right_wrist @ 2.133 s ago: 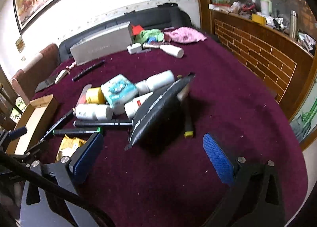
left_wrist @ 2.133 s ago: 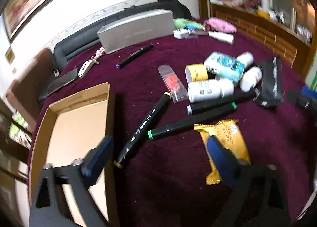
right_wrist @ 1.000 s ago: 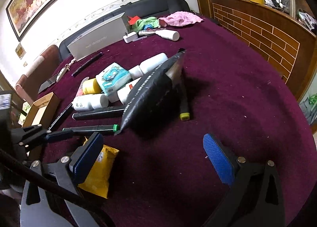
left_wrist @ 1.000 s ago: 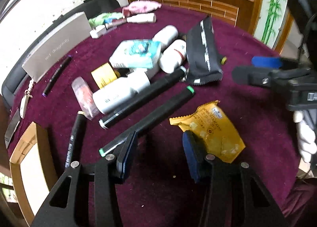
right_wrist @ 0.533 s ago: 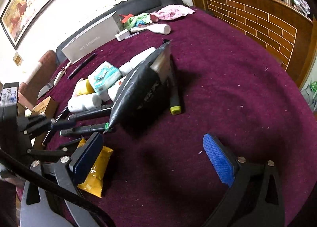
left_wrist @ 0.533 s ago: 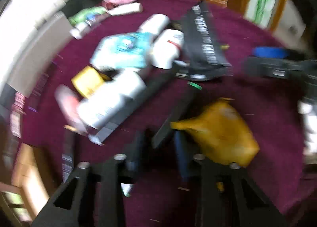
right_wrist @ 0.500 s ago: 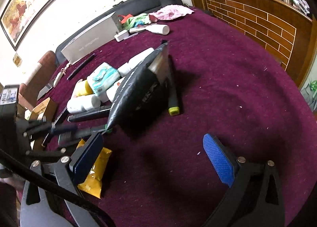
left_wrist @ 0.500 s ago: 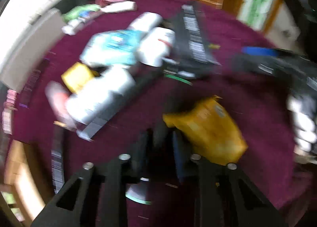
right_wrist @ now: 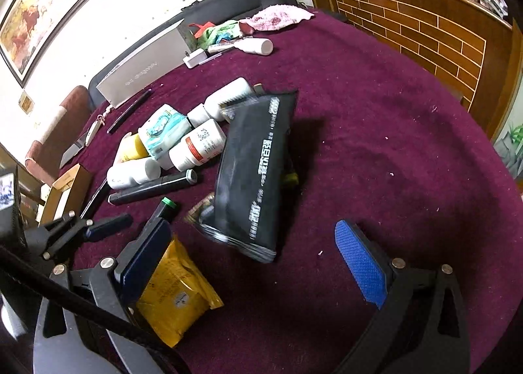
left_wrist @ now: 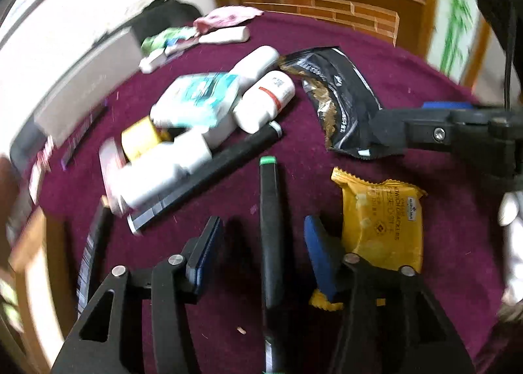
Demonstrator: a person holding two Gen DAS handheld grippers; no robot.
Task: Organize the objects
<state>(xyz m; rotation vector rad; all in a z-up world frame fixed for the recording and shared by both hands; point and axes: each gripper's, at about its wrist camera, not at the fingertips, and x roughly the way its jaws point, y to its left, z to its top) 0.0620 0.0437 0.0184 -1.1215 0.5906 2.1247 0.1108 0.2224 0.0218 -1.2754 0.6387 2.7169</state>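
Observation:
My left gripper is open, its blue pads on either side of a black marker with a green cap that lies on the purple tablecloth; the pads do not touch it. A yellow cracker packet lies just right of it. My right gripper is open and empty, low over the table in front of a black pouch. The pouch also shows in the left wrist view, with the right gripper's finger over its near corner. The yellow packet lies under my right gripper's left finger.
White bottles, a tissue pack, a yellow tape roll and a second black marker lie clustered mid-table. A cardboard box stands at the left edge. A grey box and cloths lie at the back.
My left gripper closed around the green-capped marker, turned it end-on, then opened again around it. The black pouch has tipped from its edge to lean flatter. My right gripper moved closer to it.

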